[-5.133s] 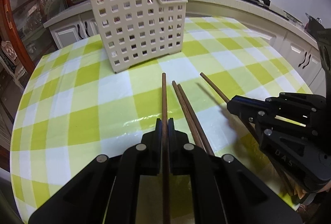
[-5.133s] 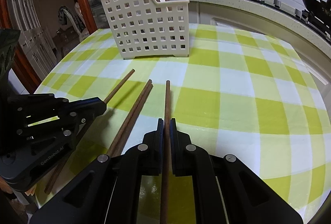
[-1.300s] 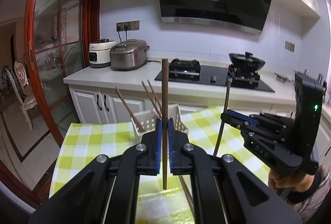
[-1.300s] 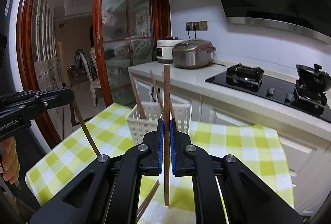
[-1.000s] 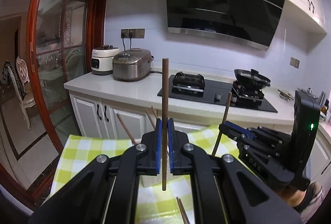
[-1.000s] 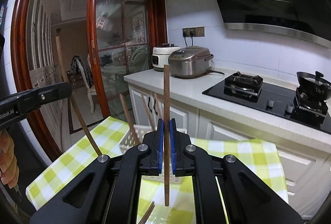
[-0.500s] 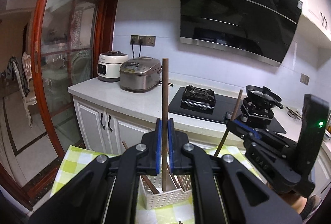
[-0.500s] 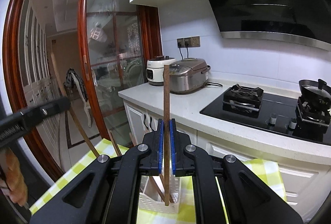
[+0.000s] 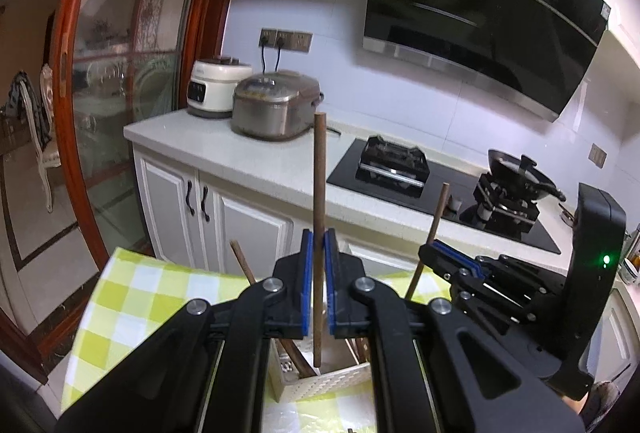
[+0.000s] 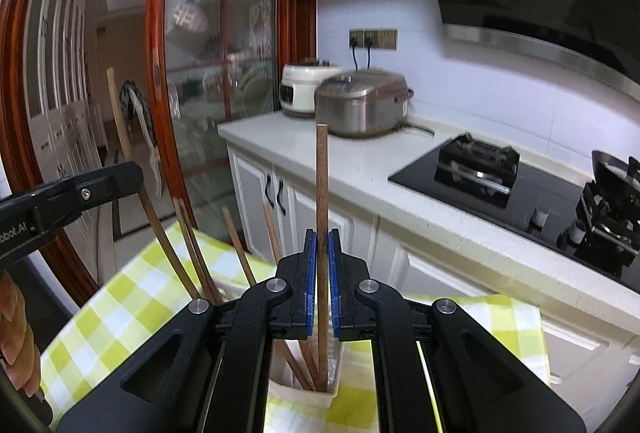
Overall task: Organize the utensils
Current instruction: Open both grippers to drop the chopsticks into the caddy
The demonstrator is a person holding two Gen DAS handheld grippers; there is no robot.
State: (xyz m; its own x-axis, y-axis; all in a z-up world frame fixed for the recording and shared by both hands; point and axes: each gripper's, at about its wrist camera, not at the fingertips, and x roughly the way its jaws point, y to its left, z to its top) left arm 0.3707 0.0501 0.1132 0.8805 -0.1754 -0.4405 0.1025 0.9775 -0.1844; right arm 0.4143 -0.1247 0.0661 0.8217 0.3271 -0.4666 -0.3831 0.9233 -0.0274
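My left gripper [image 9: 316, 257] is shut on a brown wooden chopstick [image 9: 319, 193], held upright with its lower end inside the white perforated basket [image 9: 332, 379]. My right gripper [image 10: 322, 257] is shut on another wooden chopstick [image 10: 321, 193], upright, its lower end down in the basket [image 10: 304, 395]. Several chopsticks [image 10: 236, 237] lean in the basket. The right gripper shows in the left wrist view [image 9: 430, 253]; the left gripper shows in the right wrist view [image 10: 132, 173].
The basket stands on a table with a yellow-green checked cloth [image 9: 132, 297]. Behind is a white counter [image 9: 240, 161] with two rice cookers [image 9: 272, 109], a gas hob [image 9: 392, 165] and a wok [image 9: 520, 177]. A wooden-framed glass door [image 10: 192, 73] is left.
Both grippers have moved forward and down over the basket with their chopsticks upright. The chopsticks' lower ends now sit inside the basket.
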